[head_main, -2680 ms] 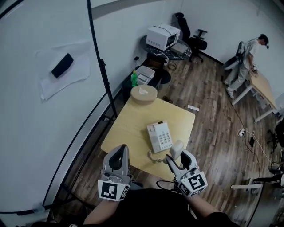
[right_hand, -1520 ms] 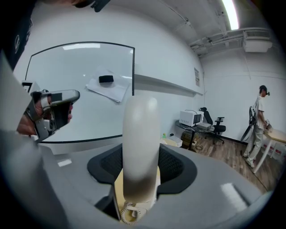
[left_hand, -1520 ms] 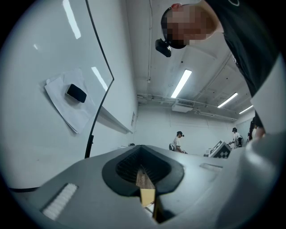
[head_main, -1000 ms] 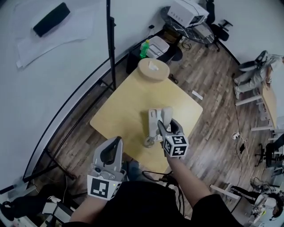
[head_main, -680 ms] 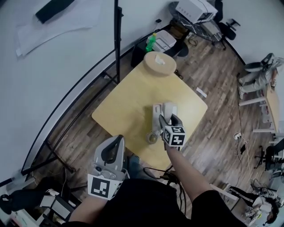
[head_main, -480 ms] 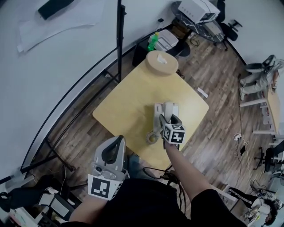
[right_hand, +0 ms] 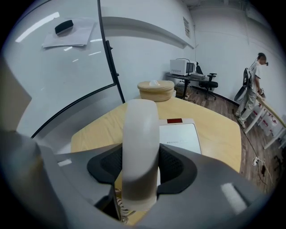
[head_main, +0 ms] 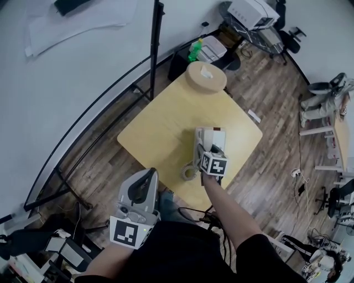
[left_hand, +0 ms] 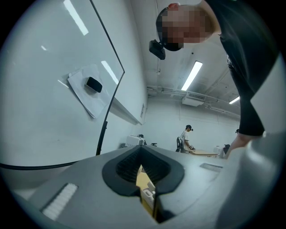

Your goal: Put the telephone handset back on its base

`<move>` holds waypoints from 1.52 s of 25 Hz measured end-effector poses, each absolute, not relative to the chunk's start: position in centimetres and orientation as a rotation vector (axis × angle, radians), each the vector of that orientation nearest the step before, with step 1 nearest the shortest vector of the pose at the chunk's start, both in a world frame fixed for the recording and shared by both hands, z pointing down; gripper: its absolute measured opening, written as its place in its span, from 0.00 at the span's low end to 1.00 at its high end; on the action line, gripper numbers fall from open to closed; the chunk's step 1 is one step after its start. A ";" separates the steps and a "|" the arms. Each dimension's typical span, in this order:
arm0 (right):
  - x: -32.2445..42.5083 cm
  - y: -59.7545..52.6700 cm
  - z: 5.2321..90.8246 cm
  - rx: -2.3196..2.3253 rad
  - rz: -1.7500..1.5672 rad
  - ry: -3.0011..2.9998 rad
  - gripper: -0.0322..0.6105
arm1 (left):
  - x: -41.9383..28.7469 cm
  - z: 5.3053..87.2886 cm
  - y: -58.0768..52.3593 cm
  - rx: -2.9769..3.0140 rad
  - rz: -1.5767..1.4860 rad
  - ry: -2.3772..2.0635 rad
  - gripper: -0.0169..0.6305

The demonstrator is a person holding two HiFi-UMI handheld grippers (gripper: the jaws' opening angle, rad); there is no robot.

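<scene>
My right gripper is shut on the white telephone handset, which stands between its jaws and points away from me. In the right gripper view the white base, with its red patch, lies just past and right of the handset. In the head view the handset is over the left side of the base; contact cannot be made out. The coiled cord trails toward the near table edge. My left gripper hangs shut and empty off the table's near left.
The square yellow table carries a round wooden box at its far corner. A black stand pole rises beside the curved white wall. A green bottle and a printer sit beyond. A person stands far right.
My right gripper has carried the handset from the table's near edge out over the base, then edged slightly farther along it. The left gripper has stayed where it was.
</scene>
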State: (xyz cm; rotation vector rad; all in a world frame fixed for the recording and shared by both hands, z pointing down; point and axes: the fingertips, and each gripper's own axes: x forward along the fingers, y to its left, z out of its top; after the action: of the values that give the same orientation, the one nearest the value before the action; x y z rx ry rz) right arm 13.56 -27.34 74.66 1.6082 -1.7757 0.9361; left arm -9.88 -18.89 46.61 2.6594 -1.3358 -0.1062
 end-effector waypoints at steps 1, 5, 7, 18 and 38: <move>13.5 -27.3 75.0 1.605 0.944 -1.765 0.40 | -10.0 46.7 -18.9 2.658 -0.106 -1.336 0.03; 13.3 -27.2 76.2 1.587 0.966 -1.723 0.40 | -10.3 47.1 -18.8 2.649 -0.098 -1.336 0.03; 13.3 -27.2 76.6 1.578 0.975 -1.703 0.40 | -10.4 47.1 -19.0 2.647 -0.100 -1.338 0.03; 13.1 -27.7 78.2 1.570 0.976 -1.605 0.40 | -11.3 47.5 -19.0 2.627 -0.104 -1.349 0.03; 12.4 -27.6 77.9 1.550 0.957 -1.616 0.45 | -12.3 48.0 -18.4 2.600 -0.116 -1.345 0.03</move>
State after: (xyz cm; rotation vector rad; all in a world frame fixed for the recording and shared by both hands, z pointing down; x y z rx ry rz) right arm 12.37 -27.65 77.94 1.5499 -1.6162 0.9568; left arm -12.31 -18.38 47.99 2.5996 -1.3452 -0.1163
